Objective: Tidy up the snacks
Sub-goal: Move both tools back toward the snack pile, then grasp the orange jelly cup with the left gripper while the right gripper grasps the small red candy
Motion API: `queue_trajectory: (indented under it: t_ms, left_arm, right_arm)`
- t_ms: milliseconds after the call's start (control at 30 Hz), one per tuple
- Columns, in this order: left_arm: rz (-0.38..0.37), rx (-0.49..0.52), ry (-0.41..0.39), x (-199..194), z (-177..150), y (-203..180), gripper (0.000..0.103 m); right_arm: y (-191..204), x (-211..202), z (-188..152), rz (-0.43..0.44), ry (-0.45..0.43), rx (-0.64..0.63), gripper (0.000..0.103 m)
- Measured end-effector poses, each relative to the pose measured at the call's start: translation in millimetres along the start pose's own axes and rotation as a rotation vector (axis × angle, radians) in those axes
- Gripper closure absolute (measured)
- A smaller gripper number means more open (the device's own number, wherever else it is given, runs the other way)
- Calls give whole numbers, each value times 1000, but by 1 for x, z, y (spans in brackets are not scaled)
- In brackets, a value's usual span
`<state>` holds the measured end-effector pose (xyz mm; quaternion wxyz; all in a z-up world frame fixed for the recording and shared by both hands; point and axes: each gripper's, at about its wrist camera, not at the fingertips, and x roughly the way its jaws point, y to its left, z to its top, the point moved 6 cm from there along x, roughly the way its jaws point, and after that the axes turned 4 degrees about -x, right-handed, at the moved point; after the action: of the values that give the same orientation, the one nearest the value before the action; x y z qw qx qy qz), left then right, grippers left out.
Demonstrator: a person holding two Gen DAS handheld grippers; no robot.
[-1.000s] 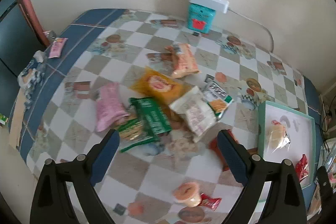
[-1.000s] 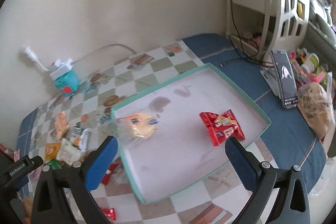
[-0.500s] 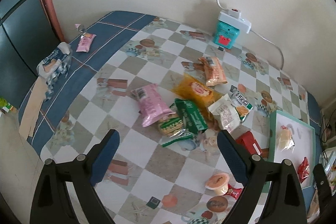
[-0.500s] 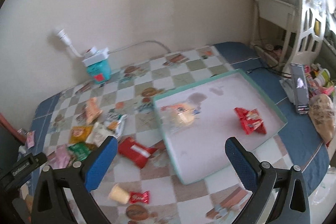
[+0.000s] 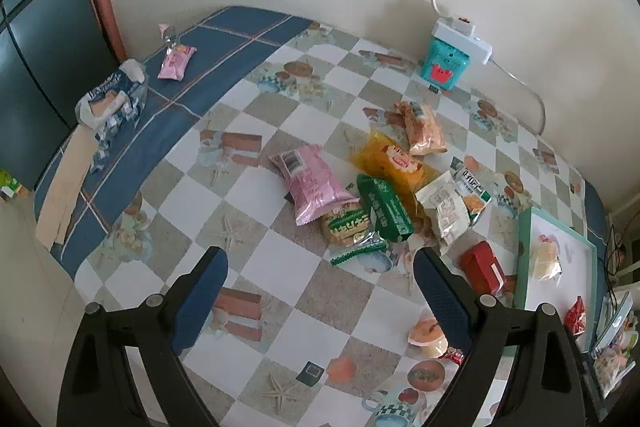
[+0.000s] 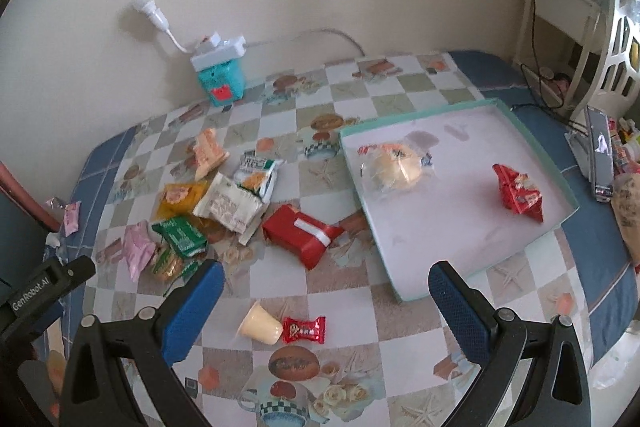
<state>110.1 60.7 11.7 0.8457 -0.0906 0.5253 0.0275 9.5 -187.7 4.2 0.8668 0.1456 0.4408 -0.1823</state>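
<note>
**Pulled back, pile still waiting**

Checkered surface (image 6: 280,131) against a cream wall, teal tray (image 6: 568,203) at its right end. Both views wider than a second ago: then close over the tray and the pile, now raised and drawn back, with nearly the whole surface in frame. Nothing among the snacks shifted meanwhile; only the viewpoints changed. Probably a step back to pick the next target, not progress in itself.

Tray holding just two items: clear bun bag (image 6: 390,167) and red packet (image 6: 520,197). Everything else outside it: red pack (image 6: 302,233) just beside the tray's edge, jelly cup (image 6: 260,323) touching a red candy (image 6: 304,329) nearer the grippers, and the heap further left, with pink bag (image 5: 310,185), green pack (image 5: 384,207), yellow bag (image 5: 390,161) and white bag (image 5: 444,205) overlapping.

Left gripper (image 5: 320,279) spread wide, empty, hovering short of the heap. Right gripper (image 6: 326,295) likewise apart and empty, above the cup and candy. Most of the sorting evidently undone.
</note>
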Motion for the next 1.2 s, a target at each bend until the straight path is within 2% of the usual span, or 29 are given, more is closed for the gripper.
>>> queue_trajectory:
  t_ms: [133,267,367,533,633,767,900,1067,1200]
  left_arm:
    - [-11,-3,59,13,-7,-2,9]
    - [-8,5,98,23,-15,-9,9]
    - [-6,27,145,35,-24,-18,9]
    - [-63,53,259,55,-46,-40,9]
    - [-76,75,298,63,-56,-53,9]
    - [-55,112,343,75,-71,-66,9]
    - [-95,98,404,83,-82,-76,9]
    - [-101,100,435,89,-92,-83,9]
    - [-98,114,454,98,-99,-92,19]
  right_arm:
    - [-1,24,-15,5,109,14,0]
    - [-6,40,-27,-29,179,11,0]
    - [-9,51,-37,-19,233,26,0]
    - [-16,67,-50,-26,304,42,0]
    - [-21,72,-54,-39,324,47,0]
    - [-30,76,-58,-70,349,48,0]
    - [-44,74,-56,-101,340,73,0]
    - [-64,71,-52,-126,329,121,0]
    - [-71,70,-50,-131,324,138,0]
